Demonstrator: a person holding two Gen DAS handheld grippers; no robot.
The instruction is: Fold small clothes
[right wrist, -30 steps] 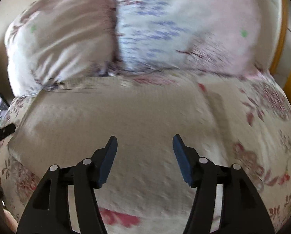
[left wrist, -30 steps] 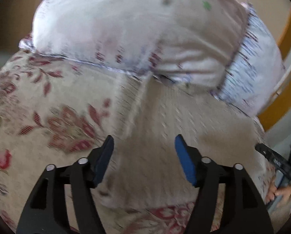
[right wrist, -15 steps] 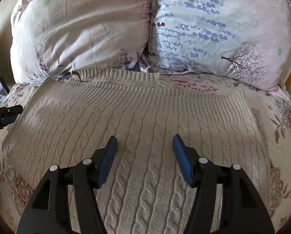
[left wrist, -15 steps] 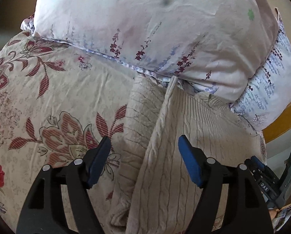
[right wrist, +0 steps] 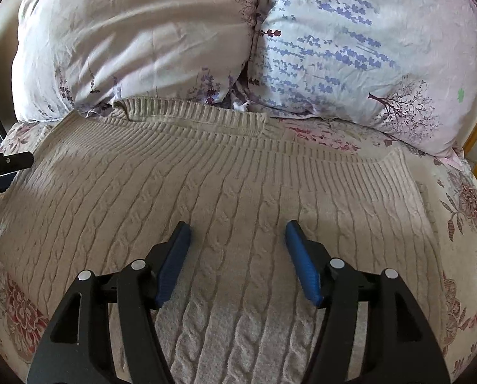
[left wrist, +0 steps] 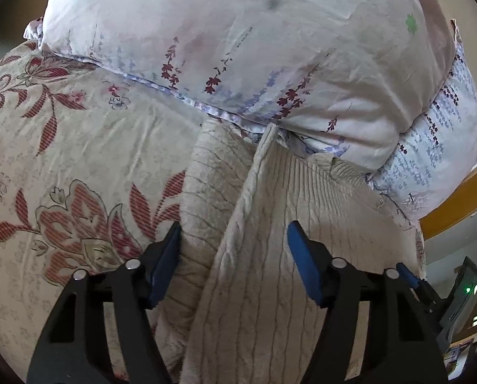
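Observation:
A cream cable-knit sweater [right wrist: 238, 192] lies flat on the floral bedspread [right wrist: 462, 211], its ribbed collar [right wrist: 193, 112] against the pillows. My right gripper [right wrist: 237, 243] is open and empty, hovering low over the sweater's middle. In the left wrist view the sweater's left side [left wrist: 270, 240] shows with a sleeve [left wrist: 213, 192] lying alongside the body. My left gripper [left wrist: 233, 246] is open and empty, its jaws straddling the edge where sleeve and body meet. The left gripper's tip [right wrist: 8, 163] shows at the right wrist view's left edge.
Two floral pillows [right wrist: 136, 38] [right wrist: 366, 48] lie at the head of the bed, touching the sweater's collar. A wooden bed frame [left wrist: 456, 211] shows at the right. The bedspread [left wrist: 62, 160] extends left of the sweater.
Both views have gone from blurred to steady. The left gripper has moved closer to the sweater's left edge. The right gripper barely shifted. Both stay open.

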